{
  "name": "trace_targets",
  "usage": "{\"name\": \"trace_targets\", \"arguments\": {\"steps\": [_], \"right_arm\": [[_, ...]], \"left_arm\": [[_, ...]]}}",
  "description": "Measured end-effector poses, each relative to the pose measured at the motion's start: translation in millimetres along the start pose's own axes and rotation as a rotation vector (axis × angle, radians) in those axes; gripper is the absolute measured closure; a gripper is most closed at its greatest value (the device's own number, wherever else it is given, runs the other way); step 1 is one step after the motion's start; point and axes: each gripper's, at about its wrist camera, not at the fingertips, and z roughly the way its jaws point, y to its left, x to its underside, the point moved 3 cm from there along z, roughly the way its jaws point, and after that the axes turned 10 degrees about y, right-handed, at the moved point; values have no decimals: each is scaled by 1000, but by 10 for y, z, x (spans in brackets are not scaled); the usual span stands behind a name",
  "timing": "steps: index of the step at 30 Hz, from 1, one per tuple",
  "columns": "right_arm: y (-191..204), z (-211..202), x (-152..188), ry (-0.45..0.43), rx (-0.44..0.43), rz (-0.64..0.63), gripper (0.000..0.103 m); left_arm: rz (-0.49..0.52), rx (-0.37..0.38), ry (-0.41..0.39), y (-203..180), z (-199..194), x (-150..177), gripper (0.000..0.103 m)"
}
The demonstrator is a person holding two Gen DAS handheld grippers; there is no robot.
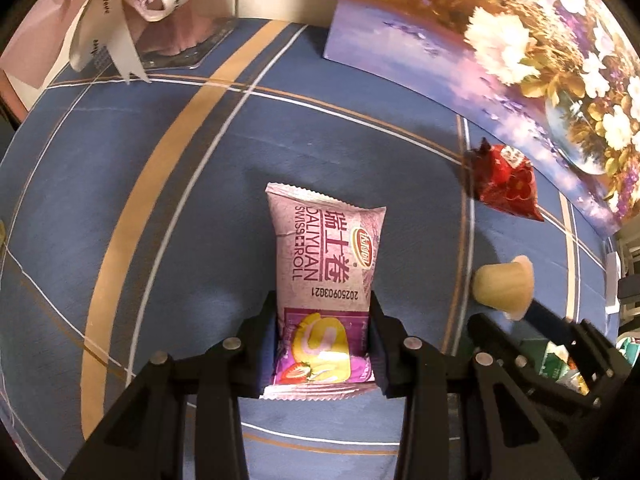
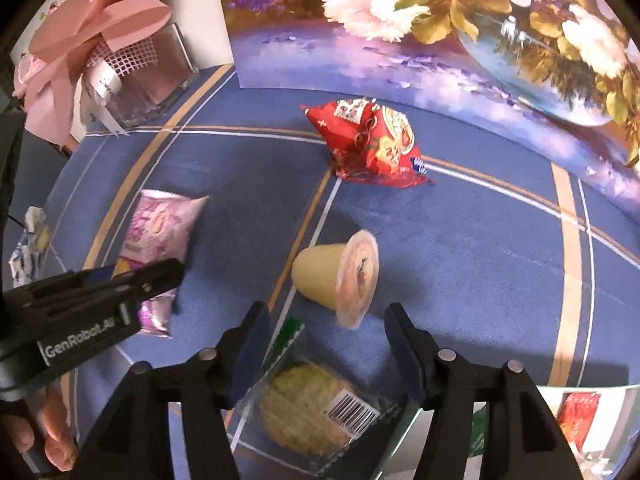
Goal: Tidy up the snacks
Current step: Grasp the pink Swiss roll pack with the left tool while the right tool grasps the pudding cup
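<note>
Pink Swiss roll pack [image 1: 326, 276] lies flat on blue cloth [image 1: 160, 200], lower end pinched between both fingers of left gripper [image 1: 323, 344]. Jelly cup [image 2: 340, 276] lies on side, just right of pack, near right gripper [image 2: 328, 344]. Right gripper spread wide, holds nothing, sits above clear-wrapped cracker pack [image 2: 316, 412]. Red snack bag [image 2: 370, 142] farther back, by flower picture [image 2: 440, 20]. Pink bow box [image 2: 120, 68] in back left corner.
</note>
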Motion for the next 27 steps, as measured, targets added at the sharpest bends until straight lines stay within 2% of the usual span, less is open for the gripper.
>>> {"name": "trace_targets", "arguments": {"steps": [7,14,18,20,22,27], "right_arm": [[58,43,-202,5,37,4,39],[150,103,-251,22,79,-9,40],[168,172,-246,34,84,3,44],[172,234,-250,35,93,16,52],[135,250,-242,33,86,36,56],[108,262,-233,36,60,51,56]], "left_arm": [[3,33,-13,116,-55,54,62],[8,41,-16,186,-129,112,62],[8,38,-14,164,-99,76,62],[9,34,-14,146,-91,63,61],[11,31,-14,110,-72,38,61],[19,13,-12,60,-55,30,61]]}}
